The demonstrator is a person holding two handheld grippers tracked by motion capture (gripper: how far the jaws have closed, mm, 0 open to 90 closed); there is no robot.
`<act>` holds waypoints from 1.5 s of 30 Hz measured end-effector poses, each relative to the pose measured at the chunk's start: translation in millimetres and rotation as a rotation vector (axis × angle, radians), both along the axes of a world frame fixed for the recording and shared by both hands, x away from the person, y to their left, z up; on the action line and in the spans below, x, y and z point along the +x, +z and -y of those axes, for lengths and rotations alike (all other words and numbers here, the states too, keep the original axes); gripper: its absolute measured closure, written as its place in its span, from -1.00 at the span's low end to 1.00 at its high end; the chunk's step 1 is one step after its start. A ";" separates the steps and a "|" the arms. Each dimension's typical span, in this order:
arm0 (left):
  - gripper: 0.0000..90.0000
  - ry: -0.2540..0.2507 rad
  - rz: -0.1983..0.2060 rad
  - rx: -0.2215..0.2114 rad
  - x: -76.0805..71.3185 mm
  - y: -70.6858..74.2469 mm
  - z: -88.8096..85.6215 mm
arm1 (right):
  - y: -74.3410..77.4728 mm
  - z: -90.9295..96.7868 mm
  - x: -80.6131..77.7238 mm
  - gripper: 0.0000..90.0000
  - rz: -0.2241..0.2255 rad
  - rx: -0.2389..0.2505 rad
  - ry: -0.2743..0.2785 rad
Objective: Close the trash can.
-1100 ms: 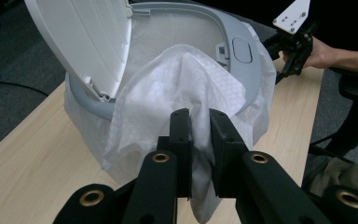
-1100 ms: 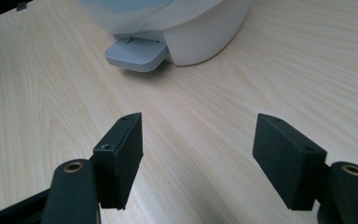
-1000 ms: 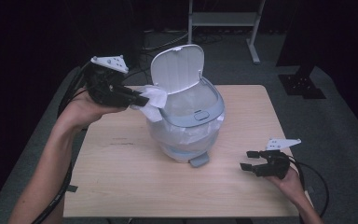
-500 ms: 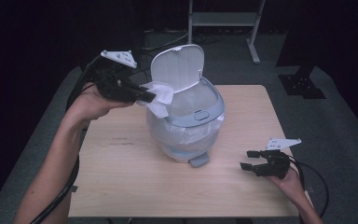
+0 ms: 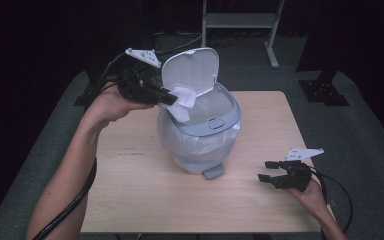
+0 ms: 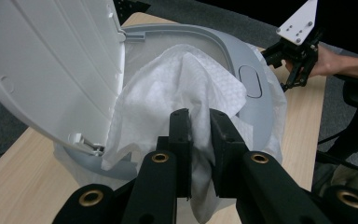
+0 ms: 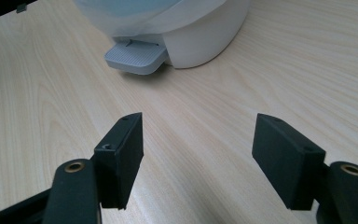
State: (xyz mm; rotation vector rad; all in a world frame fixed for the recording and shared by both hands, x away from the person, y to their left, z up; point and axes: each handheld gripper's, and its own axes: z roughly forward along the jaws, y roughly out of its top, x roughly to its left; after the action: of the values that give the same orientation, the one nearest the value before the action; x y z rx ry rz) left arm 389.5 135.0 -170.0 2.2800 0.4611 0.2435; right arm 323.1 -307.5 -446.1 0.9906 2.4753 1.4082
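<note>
At the left, near the table's (image 5: 130, 200) far-left corner, we held the left gripper (image 5: 172, 97) above the wood, its jaws clamped on a crumpled white tissue (image 5: 182, 102). The tissue hung over the open mouth of the pedal bin (image 5: 200, 140), just in front of its raised lid (image 5: 190, 70). The bin, lined with a white bag, stood near the table's middle, its grey pedal (image 5: 213, 172) facing the near edge. By the near-right corner, our right gripper (image 5: 270, 171) rested low with jaws wide apart and empty.
</note>
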 end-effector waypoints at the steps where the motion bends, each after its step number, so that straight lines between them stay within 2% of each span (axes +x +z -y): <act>1: 0.79 0.000 0.000 0.000 0.0 0.0 0.0 | 0.1 0.2 0.0 -0.28 0.001 0.001 0.000; 9: 0.79 -0.004 -0.004 0.002 7.4 -1.7 8.4 | 0.3 0.3 -0.2 -0.28 0.002 0.001 0.001; 19: 0.76 -0.006 -0.001 0.042 17.9 -7.4 22.7 | 1.0 1.2 -1.2 -0.28 0.004 0.002 -0.001; 33: 0.76 -0.018 -0.010 0.067 28.1 -18.6 40.4 | 1.2 1.5 -0.9 -0.28 0.006 0.007 0.000; 40: 0.57 -0.016 -0.011 0.081 31.3 -22.7 46.8 | 1.6 0.6 -0.8 -0.28 0.007 0.005 0.007; 45: 0.48 -0.021 -0.011 0.063 32.2 -23.6 48.1 | 1.1 -0.7 -0.7 -0.28 0.006 0.004 0.010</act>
State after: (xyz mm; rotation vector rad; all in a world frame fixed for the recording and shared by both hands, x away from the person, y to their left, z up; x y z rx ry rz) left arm 421.6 86.9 -193.6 2.3480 0.4401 0.2378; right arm 322.4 -306.8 -445.0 0.9754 2.4770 1.4179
